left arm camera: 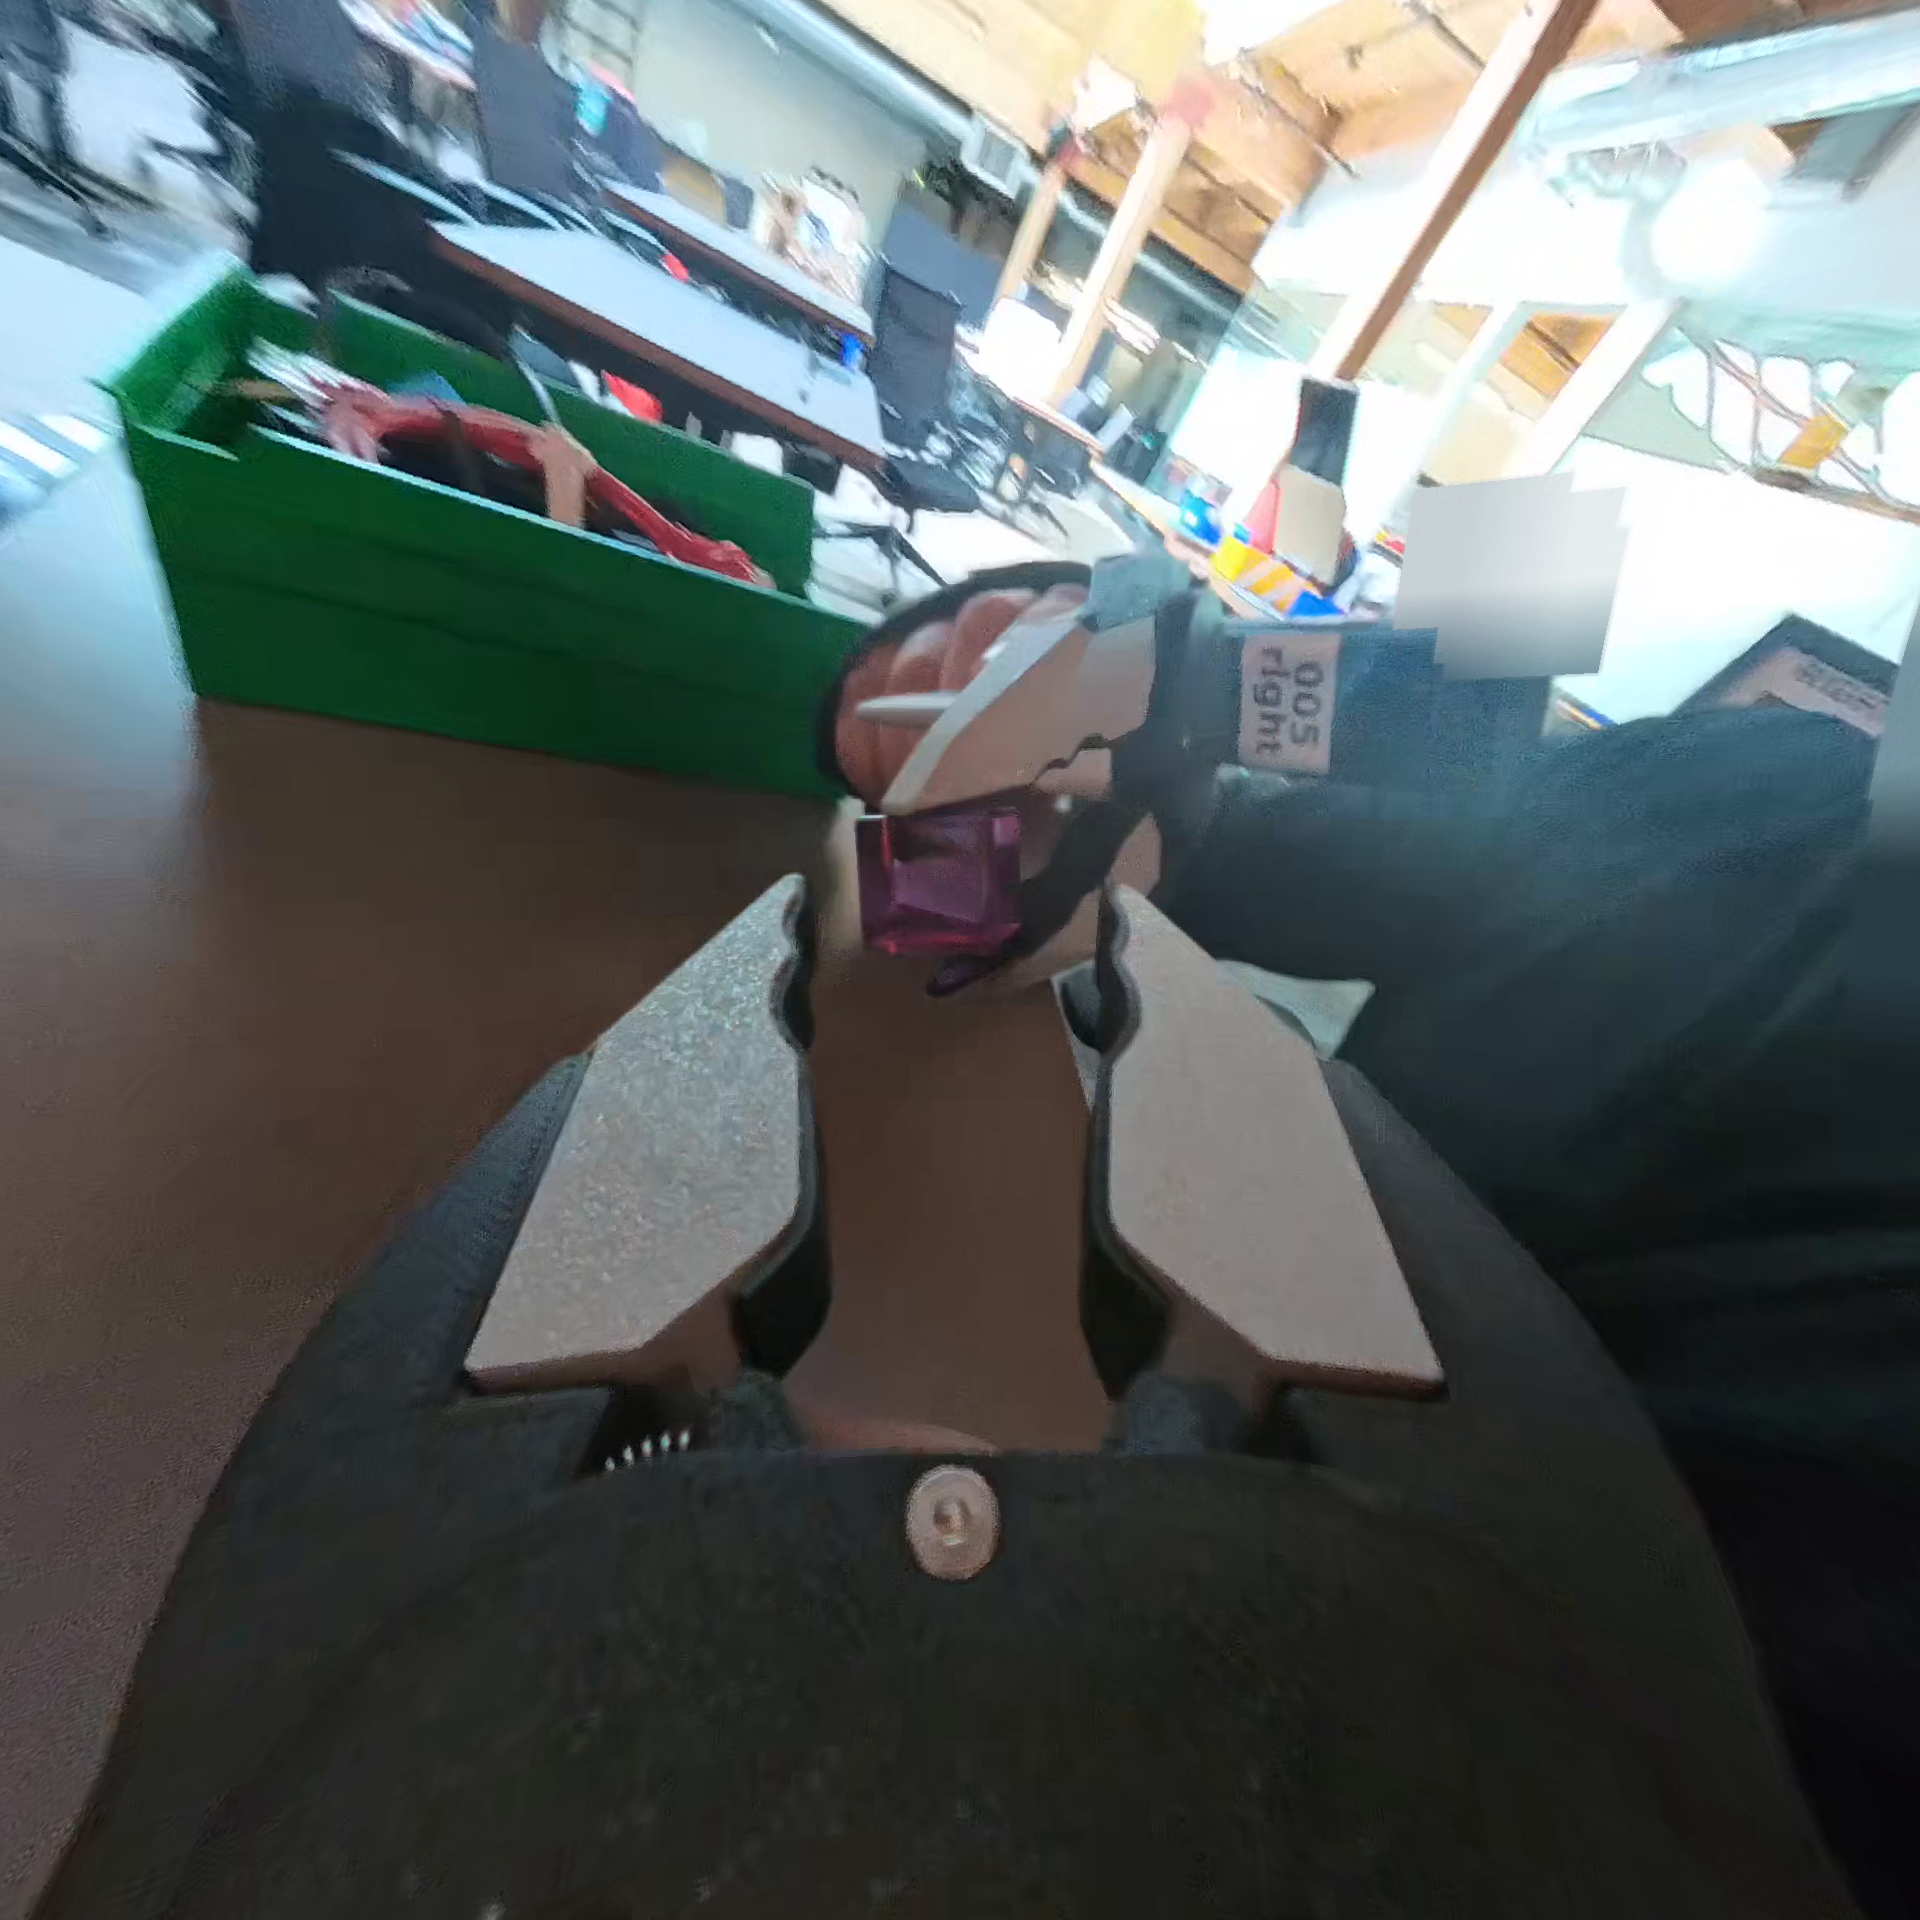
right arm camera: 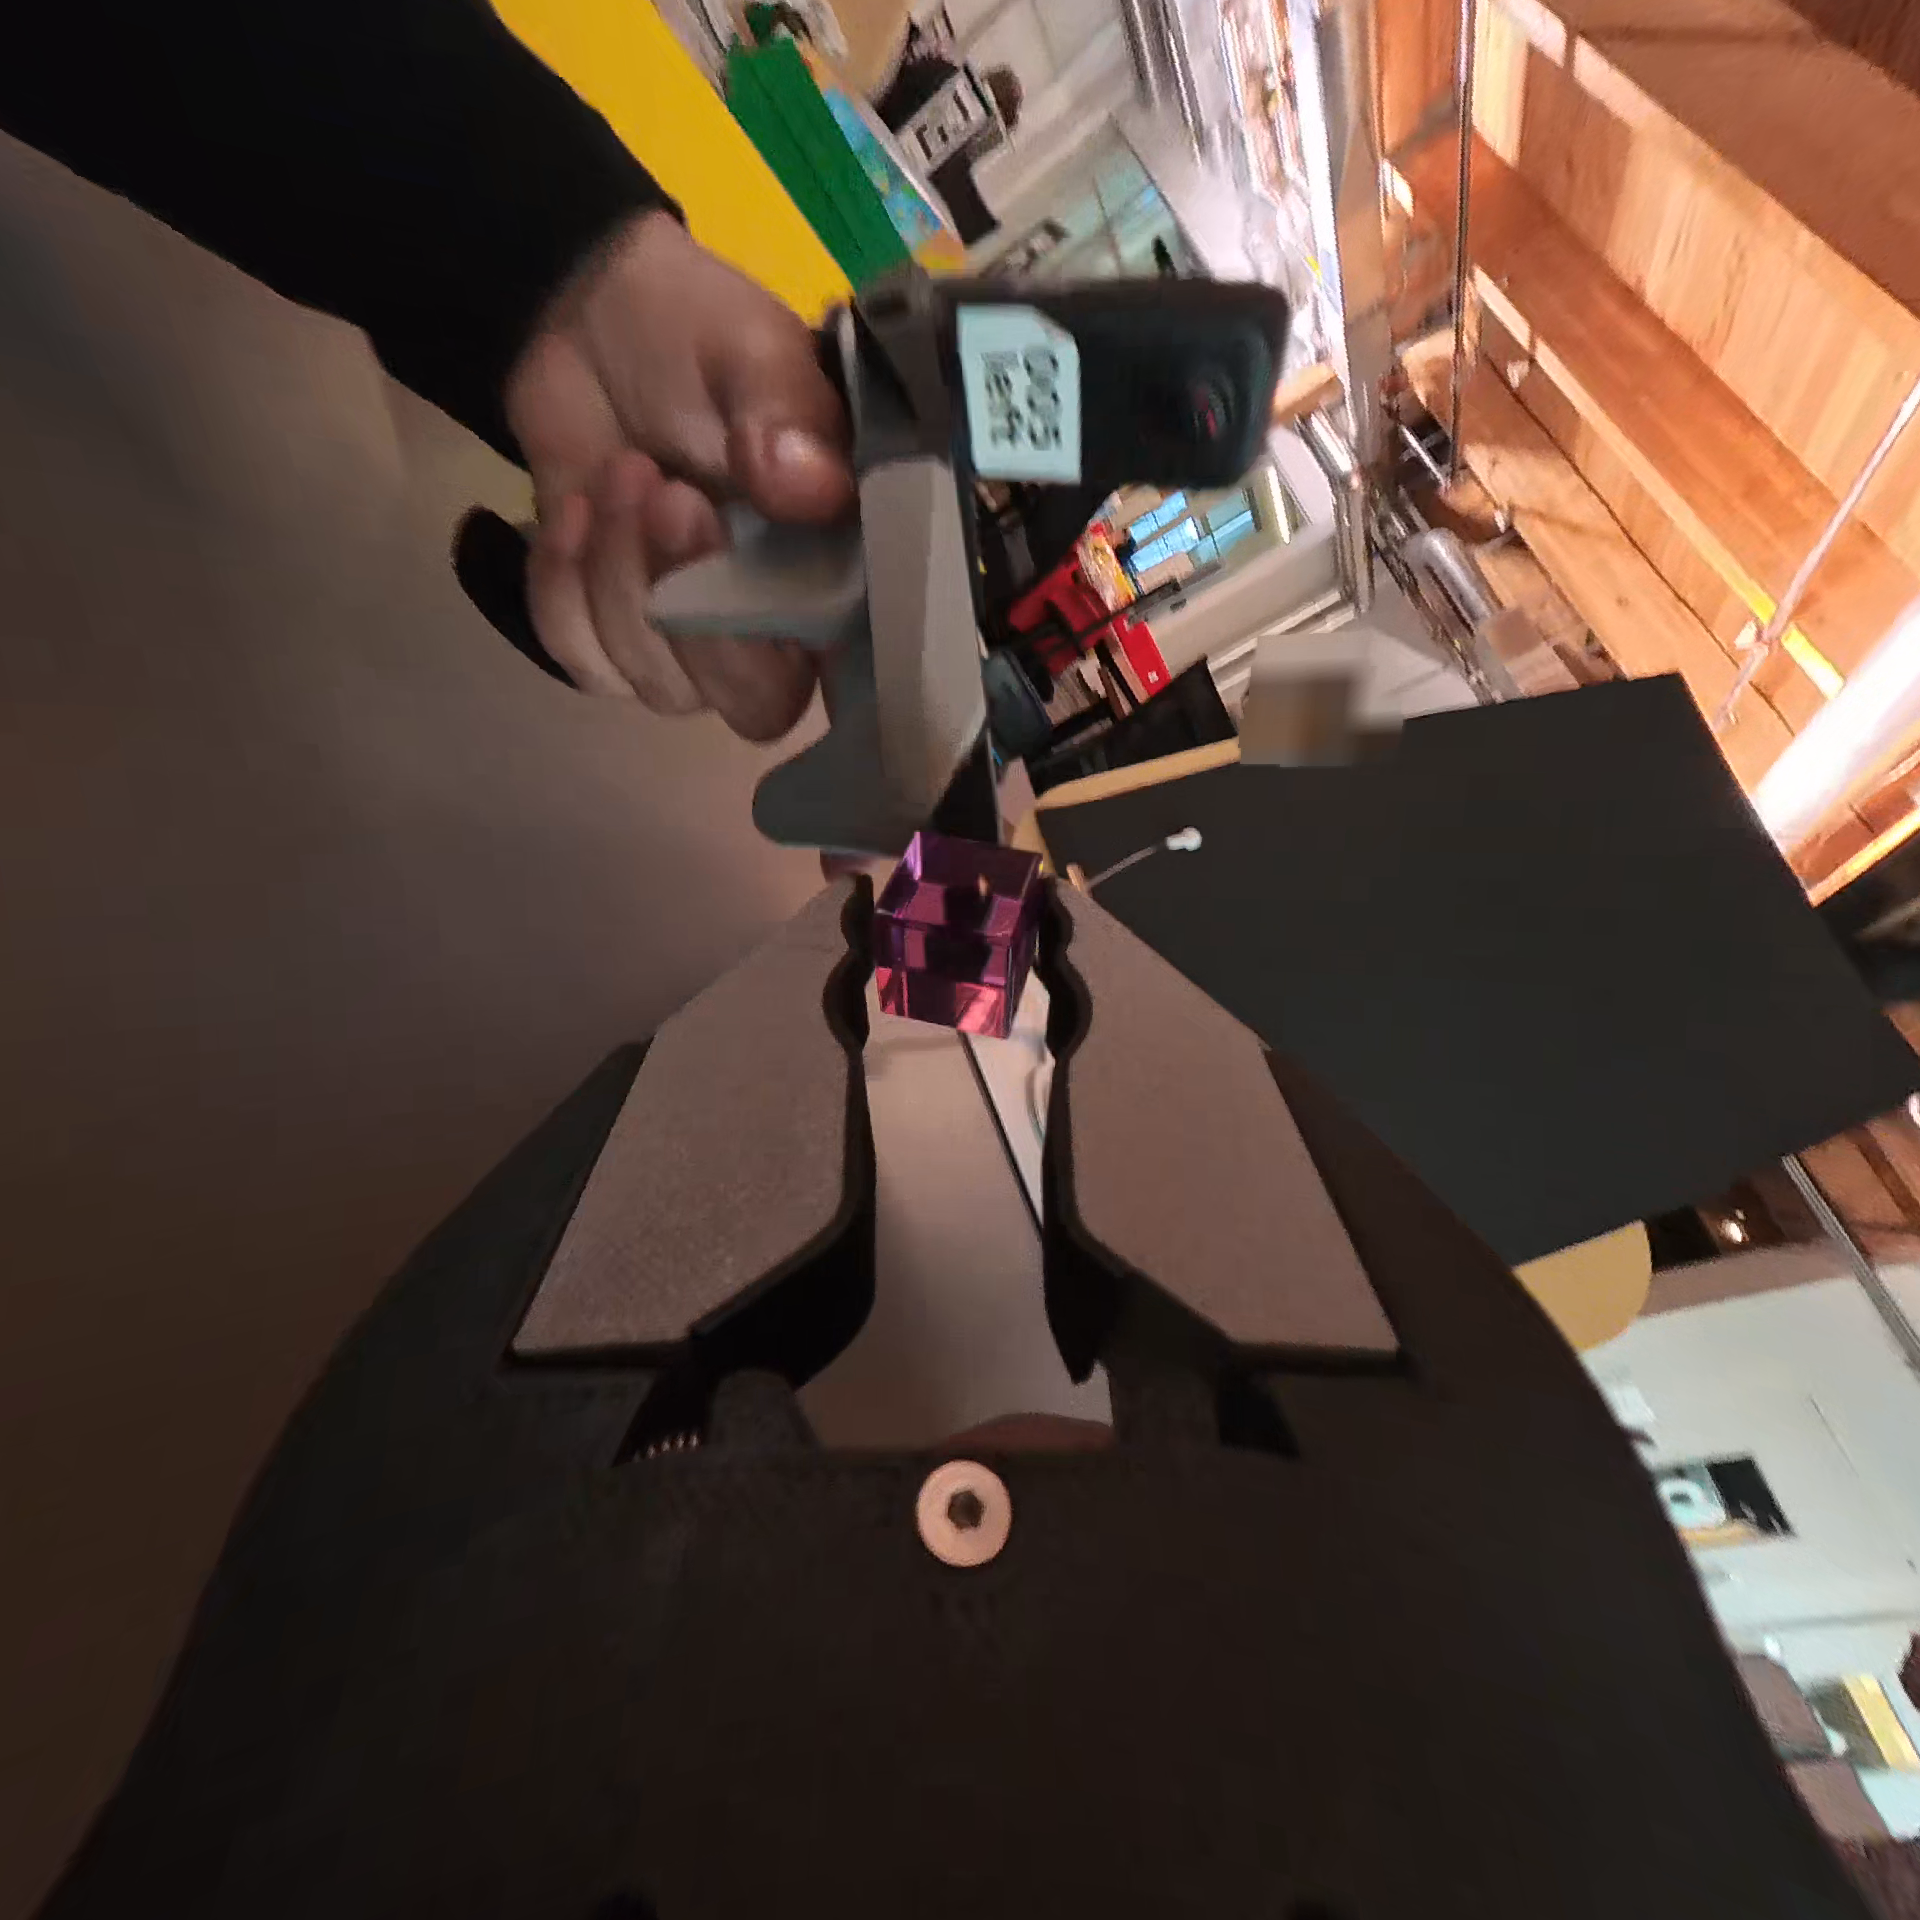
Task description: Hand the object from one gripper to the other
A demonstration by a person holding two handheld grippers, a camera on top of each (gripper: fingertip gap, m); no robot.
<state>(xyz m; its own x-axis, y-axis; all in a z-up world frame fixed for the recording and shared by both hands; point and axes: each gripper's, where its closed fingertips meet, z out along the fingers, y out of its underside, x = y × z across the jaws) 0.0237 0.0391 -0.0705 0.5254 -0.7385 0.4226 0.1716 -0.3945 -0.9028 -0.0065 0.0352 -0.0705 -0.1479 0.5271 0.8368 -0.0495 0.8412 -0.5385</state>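
A clear purple cube (right arm camera: 956, 945) is clamped between the fingertips of my right gripper (right arm camera: 951, 909), which is shut on it and holds it in the air. In the left wrist view the cube (left arm camera: 940, 883) hangs just beyond the tips of my left gripper (left arm camera: 956, 914), whose jaws stand wide apart and empty. The right gripper's grey finger (left arm camera: 1018, 696) grips the cube from above there. In the right wrist view the left gripper's fingers (right arm camera: 883, 707) come in from above, their tips just short of the cube.
A brown table (left arm camera: 312, 987) lies below. A green crate (left arm camera: 468, 613) with red items stands at its far left. A person's dark sleeve (left arm camera: 1558, 987) fills the right. A hand (right arm camera: 665, 499) holds the left gripper. Black boards (right arm camera: 1455, 935) lie behind.
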